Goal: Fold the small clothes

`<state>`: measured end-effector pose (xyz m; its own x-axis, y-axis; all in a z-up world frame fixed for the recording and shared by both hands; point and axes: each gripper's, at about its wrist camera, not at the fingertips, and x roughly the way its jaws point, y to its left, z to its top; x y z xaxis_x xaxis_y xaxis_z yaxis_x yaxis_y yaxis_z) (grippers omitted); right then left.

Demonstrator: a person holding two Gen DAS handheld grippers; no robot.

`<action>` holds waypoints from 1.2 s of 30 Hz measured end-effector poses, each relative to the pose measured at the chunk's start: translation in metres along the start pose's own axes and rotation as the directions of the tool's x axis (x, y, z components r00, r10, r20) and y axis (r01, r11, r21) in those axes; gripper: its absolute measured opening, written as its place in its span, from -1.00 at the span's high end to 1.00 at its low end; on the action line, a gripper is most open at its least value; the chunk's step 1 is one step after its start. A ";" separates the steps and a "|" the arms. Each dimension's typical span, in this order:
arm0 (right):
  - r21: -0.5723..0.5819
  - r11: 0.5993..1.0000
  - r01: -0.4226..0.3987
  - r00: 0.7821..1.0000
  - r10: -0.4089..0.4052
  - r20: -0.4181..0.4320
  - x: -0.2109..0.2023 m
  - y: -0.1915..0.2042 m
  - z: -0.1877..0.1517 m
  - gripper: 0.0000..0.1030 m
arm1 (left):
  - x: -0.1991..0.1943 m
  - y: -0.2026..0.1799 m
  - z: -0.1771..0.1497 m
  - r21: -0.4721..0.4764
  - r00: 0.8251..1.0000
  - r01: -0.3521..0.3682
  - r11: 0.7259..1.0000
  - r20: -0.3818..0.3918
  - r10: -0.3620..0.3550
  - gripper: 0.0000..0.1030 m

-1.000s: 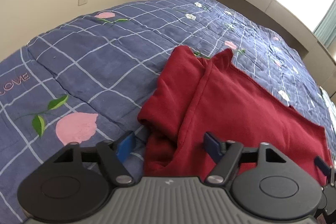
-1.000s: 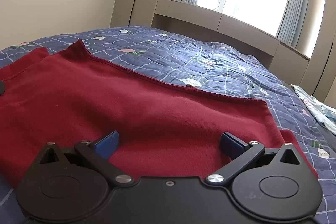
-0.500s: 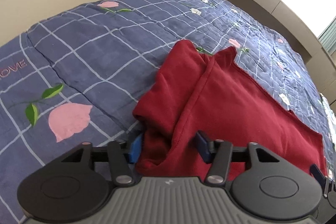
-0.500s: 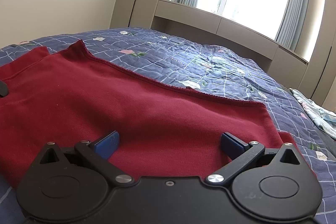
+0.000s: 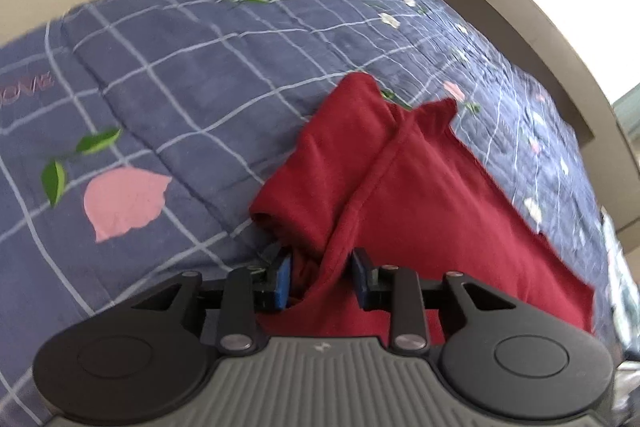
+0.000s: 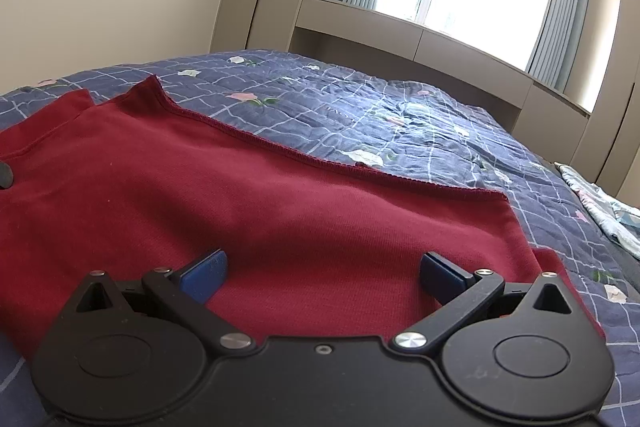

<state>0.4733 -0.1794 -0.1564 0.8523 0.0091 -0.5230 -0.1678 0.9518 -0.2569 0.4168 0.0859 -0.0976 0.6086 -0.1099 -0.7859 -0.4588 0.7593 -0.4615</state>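
Pinching red garment (image 5: 420, 195) in left tool (image 5: 322, 275), right tool (image 6: 322, 273) spread above it

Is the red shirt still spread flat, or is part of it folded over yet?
Partly folded. The red shirt lies mostly flat on the bedspread, but its sleeve is doubled over, bunched between the left gripper pads.

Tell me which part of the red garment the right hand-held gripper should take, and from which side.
Probably the near edge of the red garment, approached low from the near side. The right hand-held gripper hangs open over flat cloth, which offers no ridge to pinch; the edge does. That would mirror the left hand-held gripper, whose fingers have bunched cloth at the sleeve end between them. The quilt beneath is soft, so scoop shallow.
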 end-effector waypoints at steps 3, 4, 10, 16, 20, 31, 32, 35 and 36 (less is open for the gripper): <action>0.018 0.999 -0.029 0.999 0.029 -0.026 -0.001 -0.007 0.005 -0.99 | -0.005 -0.002 0.003 -0.026 1.000 0.012 1.000 0.003 -0.012 0.66; 0.016 1.000 -0.022 0.999 0.023 -0.029 -0.004 -0.009 0.008 -0.99 | -0.008 -0.006 0.003 -0.007 1.000 0.009 1.000 0.015 -0.009 0.69; -0.050 0.998 0.035 0.999 -0.036 -0.004 -0.035 -0.021 -0.004 -0.99 | -0.028 -0.037 0.001 0.126 0.995 0.012 0.992 0.092 -0.024 0.73; -0.068 0.998 0.017 1.000 -0.017 0.000 -0.043 -0.024 -0.019 -0.99 | -0.042 -0.072 0.000 0.223 0.989 0.070 0.972 0.112 -0.097 0.74; -0.078 0.996 0.036 0.999 -0.033 0.030 -0.061 -0.025 -0.024 -0.99 | -0.053 -0.107 -0.001 0.337 0.972 0.184 0.923 0.074 -0.221 0.74; -0.063 0.991 0.121 0.992 -0.120 0.026 -0.126 -0.081 -0.061 -0.99 | -0.062 -0.240 -0.050 0.592 0.913 0.379 0.711 -0.117 -0.390 0.74; -0.056 0.990 0.129 0.992 -0.128 0.021 -0.131 -0.086 -0.066 -0.99 | -0.062 -0.252 -0.060 0.611 0.906 0.398 0.684 -0.143 -0.398 0.74; -0.026 0.990 0.140 0.990 -0.140 -0.007 -0.149 -0.103 -0.081 -0.99 | -0.055 -0.282 -0.093 0.651 0.887 0.444 0.615 -0.224 -0.403 0.74; -0.020 0.990 0.142 0.990 -0.142 -0.017 -0.152 -0.107 -0.085 -0.99 | -0.051 -0.289 -0.104 0.660 0.884 0.454 0.598 -0.248 -0.398 0.74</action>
<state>0.3195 -0.3087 -0.1179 0.8591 -0.1313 -0.4946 -0.0553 0.9370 -0.3450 0.4511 -0.1944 0.0334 0.5598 -0.5578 -0.6128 0.4296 0.8277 -0.3610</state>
